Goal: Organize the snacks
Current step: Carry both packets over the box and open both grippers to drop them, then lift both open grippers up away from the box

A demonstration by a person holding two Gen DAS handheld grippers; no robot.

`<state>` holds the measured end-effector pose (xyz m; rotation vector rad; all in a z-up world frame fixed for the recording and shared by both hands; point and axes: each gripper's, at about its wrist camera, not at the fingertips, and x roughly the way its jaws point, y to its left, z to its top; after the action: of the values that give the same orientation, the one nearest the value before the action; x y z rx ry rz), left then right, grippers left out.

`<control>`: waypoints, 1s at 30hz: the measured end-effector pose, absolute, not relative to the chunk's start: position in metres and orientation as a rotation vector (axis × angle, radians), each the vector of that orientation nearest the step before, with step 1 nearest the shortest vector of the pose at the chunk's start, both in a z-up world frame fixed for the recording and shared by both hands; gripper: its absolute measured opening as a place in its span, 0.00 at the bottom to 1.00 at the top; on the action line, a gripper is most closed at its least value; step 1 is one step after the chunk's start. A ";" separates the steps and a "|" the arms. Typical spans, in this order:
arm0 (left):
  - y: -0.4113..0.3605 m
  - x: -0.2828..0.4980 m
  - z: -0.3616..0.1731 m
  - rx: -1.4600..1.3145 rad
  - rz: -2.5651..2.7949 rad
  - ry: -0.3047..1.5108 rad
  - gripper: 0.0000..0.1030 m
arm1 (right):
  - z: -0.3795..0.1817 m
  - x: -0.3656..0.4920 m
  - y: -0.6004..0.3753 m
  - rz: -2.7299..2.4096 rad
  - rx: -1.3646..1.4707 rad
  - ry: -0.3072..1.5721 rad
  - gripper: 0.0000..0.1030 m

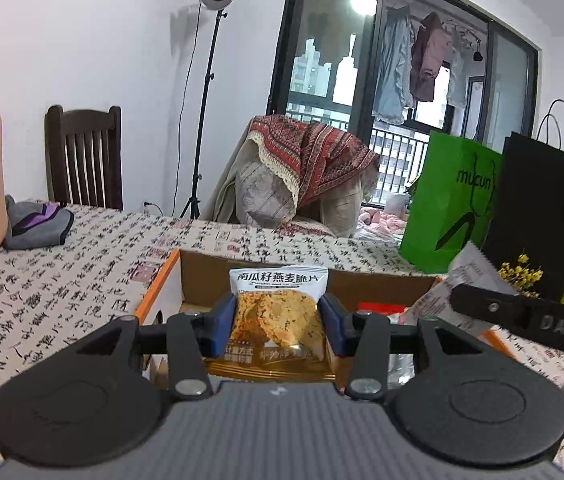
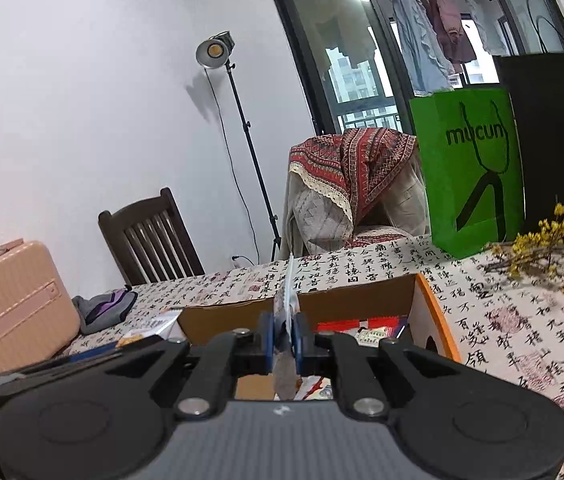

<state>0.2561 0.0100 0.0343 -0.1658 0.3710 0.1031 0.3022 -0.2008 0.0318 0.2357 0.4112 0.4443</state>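
Observation:
My left gripper point(image 1: 278, 326) is shut on an oat crisp packet point(image 1: 276, 316), white at the top and gold at the bottom, held upright across its width. It hangs over an open cardboard box point(image 1: 162, 280) with orange edges. My right gripper point(image 2: 284, 344) is shut on a thin white snack packet point(image 2: 288, 300), seen edge-on, above the same box point(image 2: 426, 300). That packet point(image 1: 470, 276) and the right gripper's black arm also show at the right of the left wrist view. Red and white packets point(image 2: 362, 326) lie inside the box.
The table point(image 1: 62, 280) wears a cloth printed with calligraphy. A pink case point(image 2: 14, 308) and a grey pouch point(image 2: 106, 306) sit at the left. A green bag point(image 2: 470, 168), a black bag point(image 2: 562, 132) and yellow flowers point(image 2: 554, 240) stand at the right. A chair point(image 2: 150, 236) and a lamp stand are behind.

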 end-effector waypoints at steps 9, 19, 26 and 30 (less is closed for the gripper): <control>0.016 0.261 0.019 -0.153 0.093 0.395 0.46 | 0.014 0.309 -0.204 0.448 0.237 0.425 0.09; 0.020 0.251 0.023 -0.174 0.124 0.344 0.94 | 0.010 0.308 -0.211 0.372 0.217 0.423 0.78; 0.025 0.247 0.028 -0.192 0.146 0.339 1.00 | 0.013 0.304 -0.213 0.338 0.199 0.395 1.00; 0.030 0.247 0.027 -0.215 0.154 0.354 1.00 | 0.013 0.302 -0.212 0.331 0.194 0.400 1.00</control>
<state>0.2472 0.0301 0.0271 -0.2149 0.3540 0.1539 0.3021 -0.2124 0.0133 0.1944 0.4000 0.3313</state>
